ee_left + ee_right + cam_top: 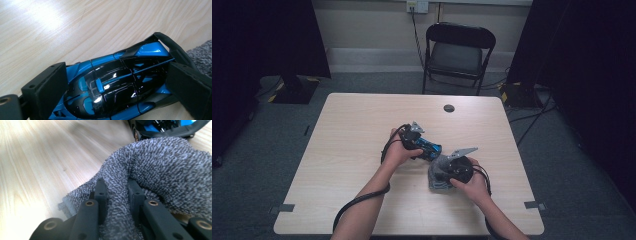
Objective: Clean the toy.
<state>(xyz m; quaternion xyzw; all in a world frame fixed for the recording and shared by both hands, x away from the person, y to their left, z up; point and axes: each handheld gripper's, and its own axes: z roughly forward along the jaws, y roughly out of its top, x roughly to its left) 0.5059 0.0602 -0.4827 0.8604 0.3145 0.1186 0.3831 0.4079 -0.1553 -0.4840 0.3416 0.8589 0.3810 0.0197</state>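
- On the light wooden table (362, 150), near its middle, a blue and black model sports car (428, 148) is held by the left gripper (424, 145); in the left gripper view the two black jaws are seen pressed against the car's flanks, clamped on the car (117, 82), with its rear wing (172, 46) pointing away from the camera.
- Just to the right of the car in the high view, a grey terry cloth (437, 180) is gathered on the tabletop under the right gripper (443, 175).
- Along the right gripper view, a fold of the grey cloth (155, 170) is seen pinched between the two narrow black jaws of the right gripper (116, 192), which are drawn close together and clenched on the fabric.
- Beyond the cloth in that view, the car's dark underside and a strip of blue bodywork (162, 127) are seen just beside the raised fold; whether cloth and car touch cannot be told.
- At the table's far side, a small round dark grommet (449, 108) is set into the tabletop.
- Behind the table, a black folding chair (458, 52) is stood against the wall.
- From each gripper a black cable (354, 205) is trailed along the person's forearm.
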